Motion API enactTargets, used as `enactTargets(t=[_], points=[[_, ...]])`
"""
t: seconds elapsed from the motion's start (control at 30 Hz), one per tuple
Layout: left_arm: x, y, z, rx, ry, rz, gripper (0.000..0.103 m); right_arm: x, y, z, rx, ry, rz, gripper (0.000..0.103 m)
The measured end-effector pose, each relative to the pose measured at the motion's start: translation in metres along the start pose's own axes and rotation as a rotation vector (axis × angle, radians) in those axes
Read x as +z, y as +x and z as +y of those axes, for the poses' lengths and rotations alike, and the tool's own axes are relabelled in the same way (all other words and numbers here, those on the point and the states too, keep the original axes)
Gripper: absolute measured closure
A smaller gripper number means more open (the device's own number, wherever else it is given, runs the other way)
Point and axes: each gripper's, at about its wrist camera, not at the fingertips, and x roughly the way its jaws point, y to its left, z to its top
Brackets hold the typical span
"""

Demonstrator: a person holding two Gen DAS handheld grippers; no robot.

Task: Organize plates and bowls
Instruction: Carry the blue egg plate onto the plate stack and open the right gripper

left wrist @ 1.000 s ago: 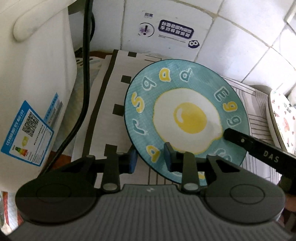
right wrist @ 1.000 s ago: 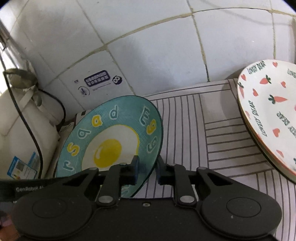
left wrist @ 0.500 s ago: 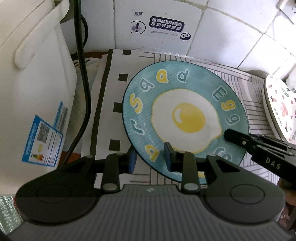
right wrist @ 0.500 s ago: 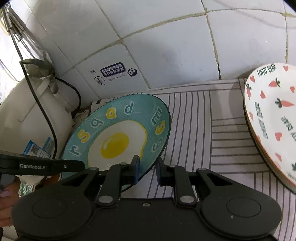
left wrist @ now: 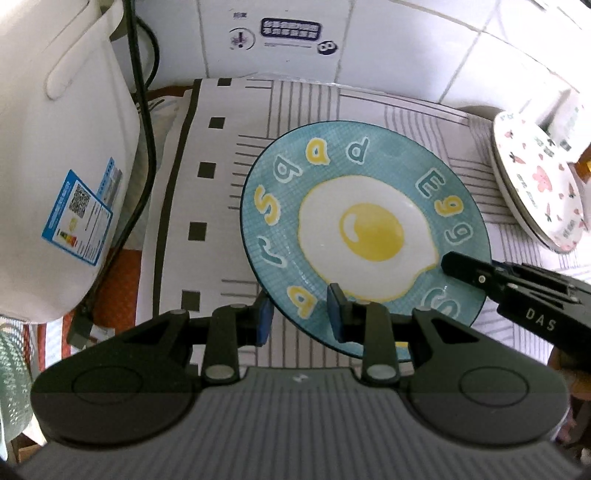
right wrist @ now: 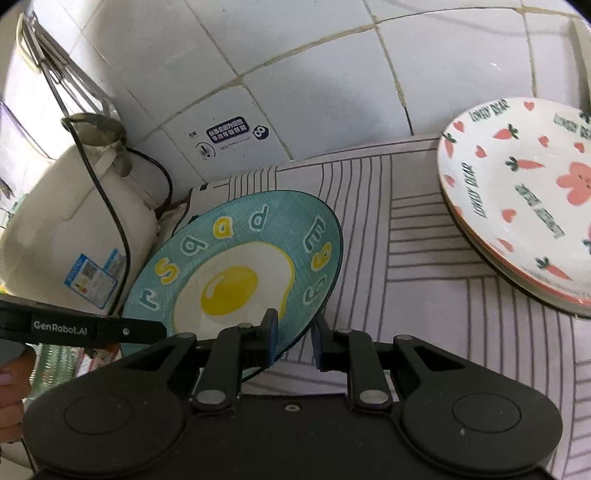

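Gripping the egg plate by its rim, both grippers, left and right, stay clamped; level, matched travel toward the carrot plates seems wisest.

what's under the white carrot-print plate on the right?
At least one more plate rim shows beneath the white carrot-print plate, all on the striped cloth. How many plates are stacked stays hidden.

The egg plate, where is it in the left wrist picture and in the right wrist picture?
Left wrist: the egg plate is at centre, slightly right, above the left gripper.
Right wrist: the egg plate is left of centre, its rim in the right gripper.
Shared landmark: the wall sticker behind the plate.
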Motion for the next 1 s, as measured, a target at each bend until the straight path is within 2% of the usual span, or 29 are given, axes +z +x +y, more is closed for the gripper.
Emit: enactTargets(t=[0.2, 0.43, 0.7, 1.0], points=[[-0.005, -0.019, -0.021, -0.001, 0.038, -0.006, 0.074, -0.006, -0.024, -0.011, 0.058, -0.022, 0.014, 0.078], [-0.009, -0.041, -0.055, 0.027, 0.068, -0.059, 0.074, -0.005, -0.058, -0.021, 0.083, -0.042, -0.011, 0.078], [-0.004, -0.048, -0.101, -0.022, 0.072, -0.076, 0.074, 0.006, -0.099, -0.047, 0.062, -0.043, -0.048, 0.078], [0.015, -0.030, -0.172, -0.052, 0.133, -0.068, 0.074, 0.018, -0.134, -0.103, -0.006, -0.006, -0.071, 0.078]])
